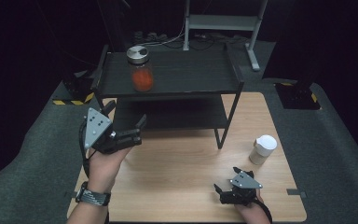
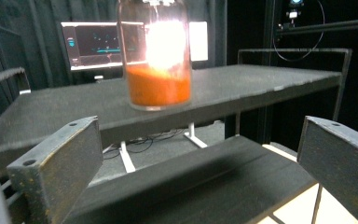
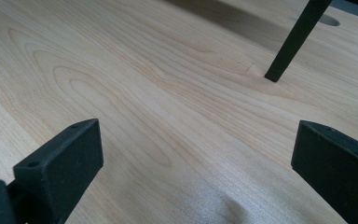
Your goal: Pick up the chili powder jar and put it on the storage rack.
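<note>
A glass jar (image 1: 141, 70) with a metal lid and orange contents stands upright on the left part of the top tier of a black two-tier shelf (image 1: 191, 72). My left gripper (image 1: 127, 115) hovers open in front of the shelf's left end, below the jar, holding nothing. In the left gripper view the jar (image 2: 154, 70) stands beyond and above the open left gripper (image 2: 200, 140), on the top tier (image 2: 261, 81). My right gripper (image 1: 227, 179) rests low over the wooden table (image 1: 182, 163) near its front right, open and empty. In the right gripper view the right gripper (image 3: 191, 144) faces bare wood.
A white lidded cup (image 1: 263, 149) stands on the table to the right of the shelf. One shelf leg (image 3: 293, 42) meets the wood ahead of my right gripper. The lower tier (image 2: 205, 177) is bare. A monitor (image 2: 93, 44) glows behind the shelf. Grey floor surrounds the table.
</note>
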The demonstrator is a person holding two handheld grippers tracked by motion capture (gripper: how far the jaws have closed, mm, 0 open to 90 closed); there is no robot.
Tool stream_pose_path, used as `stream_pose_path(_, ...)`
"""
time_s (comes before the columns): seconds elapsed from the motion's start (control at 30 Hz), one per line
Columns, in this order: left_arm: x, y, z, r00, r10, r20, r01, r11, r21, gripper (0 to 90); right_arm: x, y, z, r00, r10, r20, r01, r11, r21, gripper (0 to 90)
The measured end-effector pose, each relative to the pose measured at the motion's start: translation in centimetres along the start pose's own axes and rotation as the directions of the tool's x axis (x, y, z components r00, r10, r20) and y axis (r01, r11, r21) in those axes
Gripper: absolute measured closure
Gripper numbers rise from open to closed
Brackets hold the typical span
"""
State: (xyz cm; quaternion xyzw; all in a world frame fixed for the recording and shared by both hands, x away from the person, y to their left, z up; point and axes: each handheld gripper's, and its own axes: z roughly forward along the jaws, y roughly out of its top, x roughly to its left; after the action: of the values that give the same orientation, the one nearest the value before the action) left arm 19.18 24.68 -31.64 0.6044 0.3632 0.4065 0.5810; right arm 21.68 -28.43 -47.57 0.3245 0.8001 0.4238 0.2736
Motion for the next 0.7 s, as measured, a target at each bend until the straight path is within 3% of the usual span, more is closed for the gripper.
stream_pose_path(0.33, -0.2, -3.2, -1.4, 0.9998, -0.015, 0.015, 0.014, 0.9992, 0.037, 0.3, 0.0, 0.0, 0.0, 1.0, -0.002, -0.001, 0.002, 1.0, 0.001, 1.1)
stream_pose_path(0.47, -0.5, -4.4, -2.0, 0.9998, 0.013, 0.015, -0.013, 0.9985, 0.053, 0.3, 0.0, 0.0, 0.0, 1.0, -0.002, -0.002, 0.002, 1.0, 0.002, 1.1)
stream_pose_path(0.7, -0.8, -6.5, -2.6, 0.9995, 0.007, 0.029, -0.01, 0.9957, 0.092, 0.3, 0.1, 0.0, 0.0, 1.0, -0.003, 0.0, 0.003, 1.0, 0.002, 1.1)
